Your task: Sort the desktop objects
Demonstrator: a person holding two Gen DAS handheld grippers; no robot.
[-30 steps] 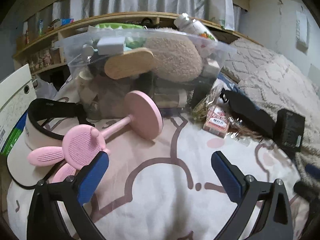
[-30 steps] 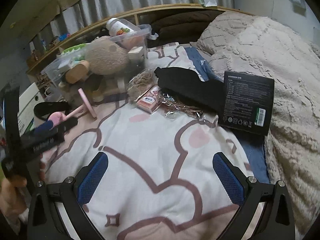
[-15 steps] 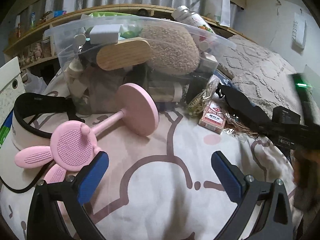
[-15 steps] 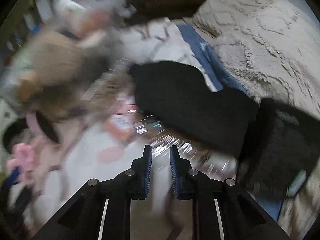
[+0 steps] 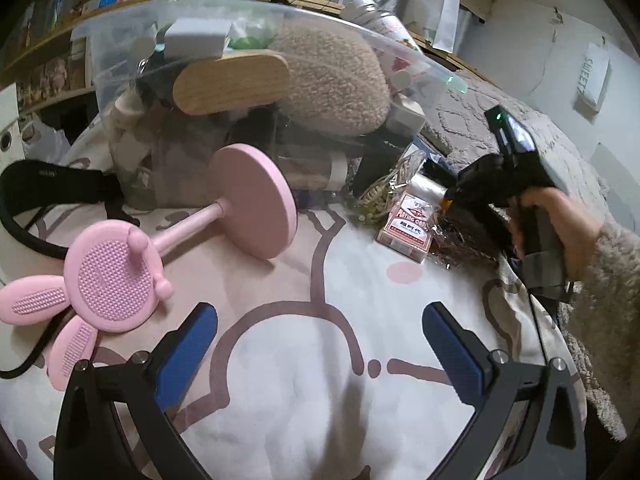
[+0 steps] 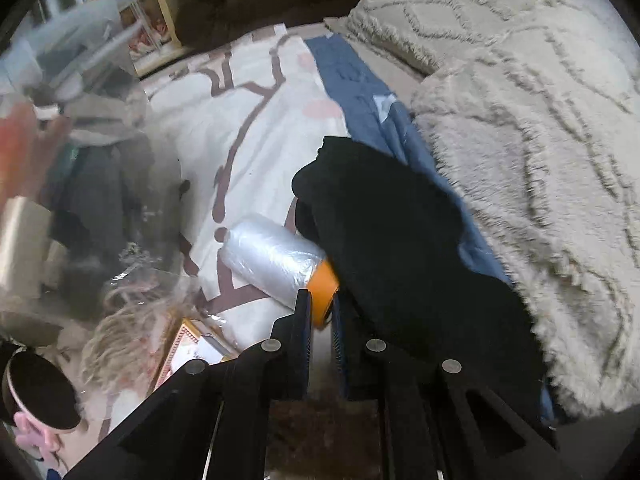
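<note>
My left gripper (image 5: 320, 340) hangs open over the cartoon-print bedsheet with nothing between its fingers. A pink rabbit-shaped stand (image 5: 224, 216) lies on its side just ahead to the left. A red playing-card box (image 5: 408, 224) lies ahead to the right. A hand brings my right gripper (image 6: 320, 312) down at a roll of clear plastic bags (image 6: 272, 256) with an orange end, beside a black cloth (image 6: 400, 240). Its jaws are closing to a narrow slit. The orange end shows through the slit; I see no grip on it.
A clear storage bin (image 5: 240, 100) crammed with a plush, a wooden brush and small boxes stands behind the stand. A black-and-cream visor (image 5: 40, 188) lies at the left. A crinkly bag (image 5: 384, 196) sits by the cards. A fluffy beige blanket (image 6: 520, 140) covers the right side.
The right gripper went from wide open to nearly shut and swept forward and down to the roll by the black cloth. In the left view its hand has come in from the right.
</note>
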